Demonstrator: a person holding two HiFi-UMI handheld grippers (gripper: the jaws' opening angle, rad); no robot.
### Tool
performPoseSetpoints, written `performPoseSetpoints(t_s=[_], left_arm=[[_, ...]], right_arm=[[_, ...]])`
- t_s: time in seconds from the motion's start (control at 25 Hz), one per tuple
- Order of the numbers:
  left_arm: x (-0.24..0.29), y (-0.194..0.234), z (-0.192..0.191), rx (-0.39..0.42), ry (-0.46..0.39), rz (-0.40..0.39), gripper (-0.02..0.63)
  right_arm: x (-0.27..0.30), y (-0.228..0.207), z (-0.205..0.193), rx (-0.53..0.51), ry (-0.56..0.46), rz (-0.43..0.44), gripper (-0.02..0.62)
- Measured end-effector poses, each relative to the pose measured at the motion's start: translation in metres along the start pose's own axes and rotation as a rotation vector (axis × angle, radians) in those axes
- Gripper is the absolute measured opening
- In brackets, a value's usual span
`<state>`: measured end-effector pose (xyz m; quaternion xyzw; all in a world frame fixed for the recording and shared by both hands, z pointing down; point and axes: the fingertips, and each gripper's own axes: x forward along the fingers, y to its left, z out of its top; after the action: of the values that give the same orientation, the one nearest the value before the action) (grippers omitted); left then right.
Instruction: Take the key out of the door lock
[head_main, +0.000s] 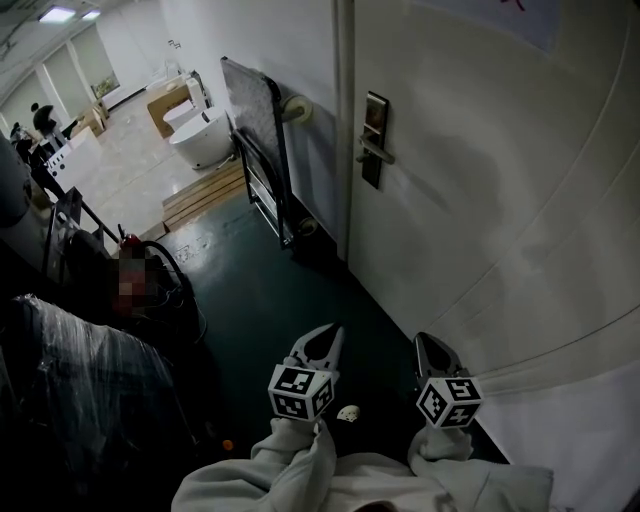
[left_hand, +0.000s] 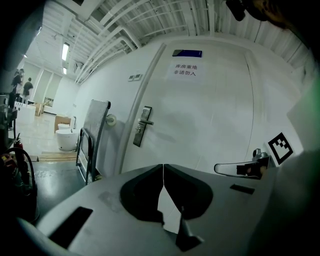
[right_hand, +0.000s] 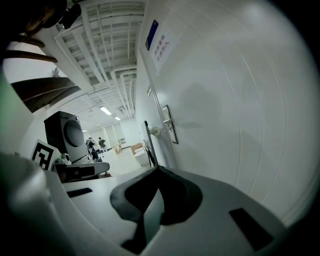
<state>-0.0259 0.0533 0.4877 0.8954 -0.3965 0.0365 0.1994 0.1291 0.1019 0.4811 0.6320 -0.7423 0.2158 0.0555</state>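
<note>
Dark rectangular metal lock plate (head_main: 375, 140) on white door (head_main: 500, 220), 12 o'clock, long axis upright, key indiscernible, left tool (head_main: 328, 333), right tool (head_main: 428, 343) closed, empty.

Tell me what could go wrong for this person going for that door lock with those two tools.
1. The left gripper and right gripper both have shut fingers and sit far from the lock plate. Its details are too small to make out from here, so aiming could miss.
2. The folded trolley leans close beside the lock plate, so the left gripper might knock it.
</note>
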Motion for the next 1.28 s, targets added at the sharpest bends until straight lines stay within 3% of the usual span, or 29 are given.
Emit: performPoseSetpoints(t_s=[0.72, 1.28], left_arm=[[0.034, 0.013, 0.004, 0.003, 0.005, 0.01, 0.017], [0.108, 0.071, 0.046, 0.021, -0.019, 0.087, 0.017]], right_arm=[[0.027, -0.023, 0.005, 0.008, 0.01, -0.008, 0.052], [0.132, -0.051, 0.053, -0.009, 0.007, 0.049, 0.052]])
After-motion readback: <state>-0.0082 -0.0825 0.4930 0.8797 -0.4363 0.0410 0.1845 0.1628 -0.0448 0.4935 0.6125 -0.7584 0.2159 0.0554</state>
